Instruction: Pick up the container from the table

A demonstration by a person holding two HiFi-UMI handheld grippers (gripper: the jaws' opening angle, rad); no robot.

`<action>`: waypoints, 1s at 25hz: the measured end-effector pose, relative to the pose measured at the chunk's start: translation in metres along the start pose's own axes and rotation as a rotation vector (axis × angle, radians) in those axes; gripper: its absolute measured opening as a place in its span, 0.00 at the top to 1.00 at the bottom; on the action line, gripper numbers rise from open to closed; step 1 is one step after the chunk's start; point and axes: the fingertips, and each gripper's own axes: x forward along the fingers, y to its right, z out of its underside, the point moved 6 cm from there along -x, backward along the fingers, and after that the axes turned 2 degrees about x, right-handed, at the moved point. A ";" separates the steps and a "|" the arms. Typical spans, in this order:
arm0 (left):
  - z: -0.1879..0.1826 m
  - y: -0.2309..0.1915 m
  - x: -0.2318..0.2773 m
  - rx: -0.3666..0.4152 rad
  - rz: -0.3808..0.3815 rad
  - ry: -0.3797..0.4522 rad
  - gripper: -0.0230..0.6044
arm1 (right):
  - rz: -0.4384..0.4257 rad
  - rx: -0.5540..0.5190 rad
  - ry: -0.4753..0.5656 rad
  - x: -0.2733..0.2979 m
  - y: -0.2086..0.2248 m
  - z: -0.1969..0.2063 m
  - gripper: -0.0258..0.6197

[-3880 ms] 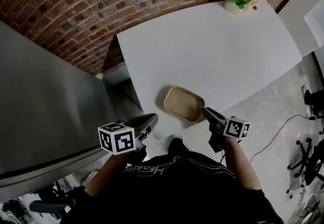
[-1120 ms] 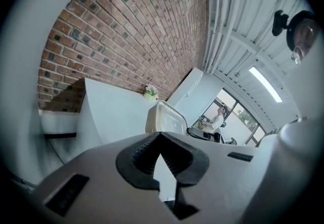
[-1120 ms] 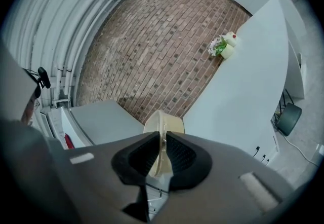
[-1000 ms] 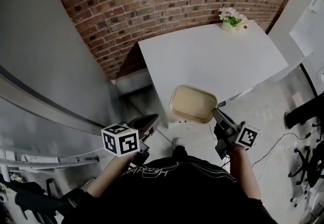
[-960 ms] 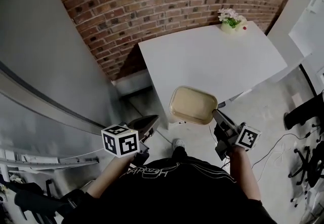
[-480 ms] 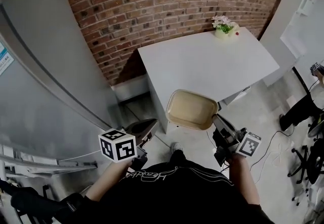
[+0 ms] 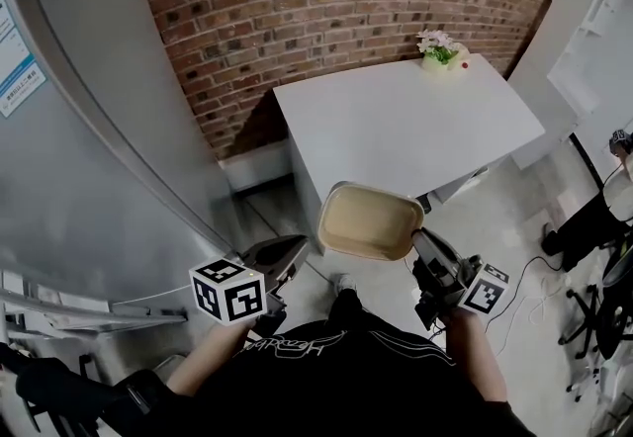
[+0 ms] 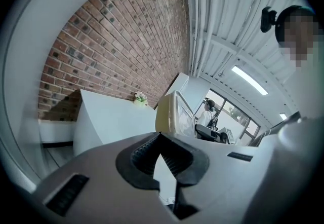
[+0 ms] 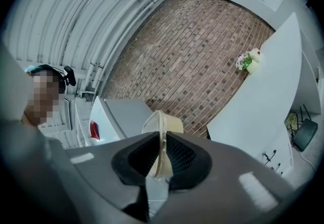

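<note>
The container (image 7: 368, 220), a shallow tan tray with rounded corners, hangs in the air off the near corner of the white table (image 7: 415, 119). My right gripper (image 7: 418, 239) is shut on its right rim. In the right gripper view the thin rim (image 9: 161, 154) is pinched between the black pads and the container (image 9: 163, 120) sticks out past them. My left gripper (image 7: 289, 253) is at the lower left, apart from the container, with its jaws together on nothing. In the left gripper view the container (image 8: 174, 114) shows beyond the left gripper (image 8: 160, 139).
A brick wall (image 7: 326, 0) stands behind the table. A large grey metal cabinet (image 7: 89, 158) fills the left side. A small pot of flowers (image 7: 437, 49) sits at the table's far corner. A person's legs (image 7: 584, 218), chairs and a floor cable are at the right.
The container lay on the table about four seconds ago. Over the last second it has risen in my right gripper and come clear of the table's near edge. The left gripper moved along.
</note>
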 end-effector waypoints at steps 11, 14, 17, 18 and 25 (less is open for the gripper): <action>0.013 0.004 -0.001 -0.021 0.007 -0.037 0.96 | 0.015 -0.001 0.003 -0.014 -0.005 0.014 0.89; 0.016 0.004 -0.005 -0.023 0.004 -0.036 0.96 | 0.018 0.000 0.007 -0.015 -0.006 0.016 0.89; 0.018 0.005 -0.009 -0.025 0.006 -0.034 0.96 | 0.021 -0.002 0.006 -0.015 -0.010 0.018 0.89; 0.018 0.006 -0.011 -0.026 0.006 -0.033 0.96 | 0.022 -0.003 0.005 -0.015 -0.011 0.019 0.89; 0.026 0.008 -0.018 -0.037 0.001 -0.026 0.96 | 0.027 0.008 -0.004 -0.019 -0.015 0.024 0.89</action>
